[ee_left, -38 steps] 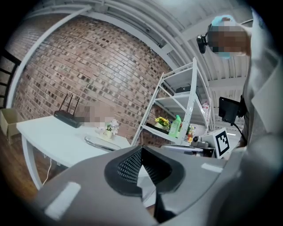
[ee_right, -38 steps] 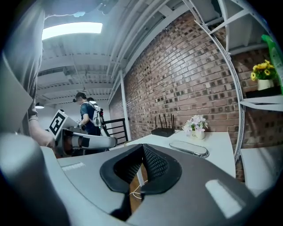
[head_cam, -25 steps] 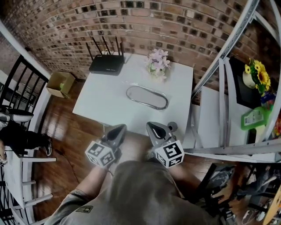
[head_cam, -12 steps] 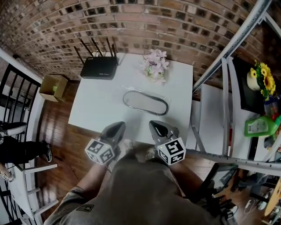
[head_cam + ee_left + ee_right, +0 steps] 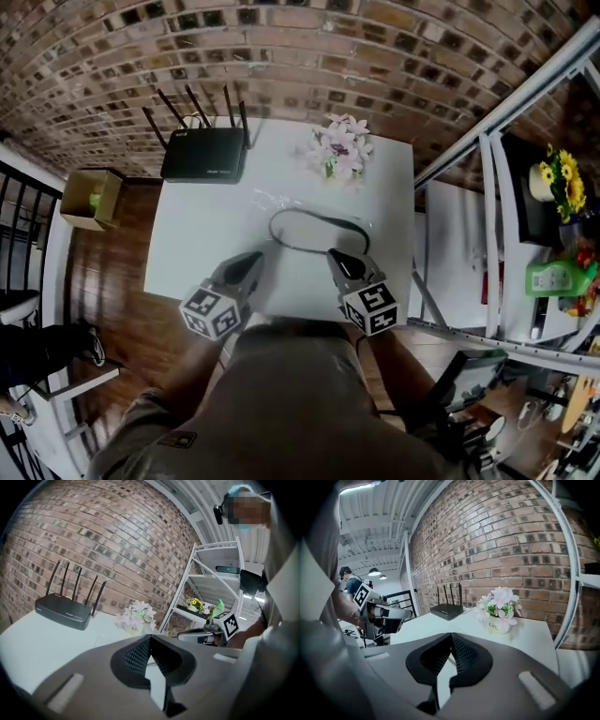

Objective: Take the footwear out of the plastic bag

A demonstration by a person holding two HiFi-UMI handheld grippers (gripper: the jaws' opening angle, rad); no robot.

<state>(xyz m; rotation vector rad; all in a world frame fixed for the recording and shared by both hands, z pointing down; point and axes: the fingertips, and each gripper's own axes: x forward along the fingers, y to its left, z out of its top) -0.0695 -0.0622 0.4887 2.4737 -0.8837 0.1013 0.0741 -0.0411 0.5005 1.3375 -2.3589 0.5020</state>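
Both the left gripper [image 5: 251,261] and the right gripper [image 5: 337,260] had clenched, empty jaws, near the plastic bag [image 5: 314,234] on the desk [image 5: 202,230].

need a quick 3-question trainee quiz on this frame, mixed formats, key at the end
1. True or false: the left gripper and the right gripper both have their fingers shut with nothing between them.
2. In the head view, what stands at the far left corner of the table? A) router B) laptop C) kettle
3. Fill in: the footwear in the plastic bag lies between the grippers and the ____.
Key: 1 true; 2 A; 3 flower pot.
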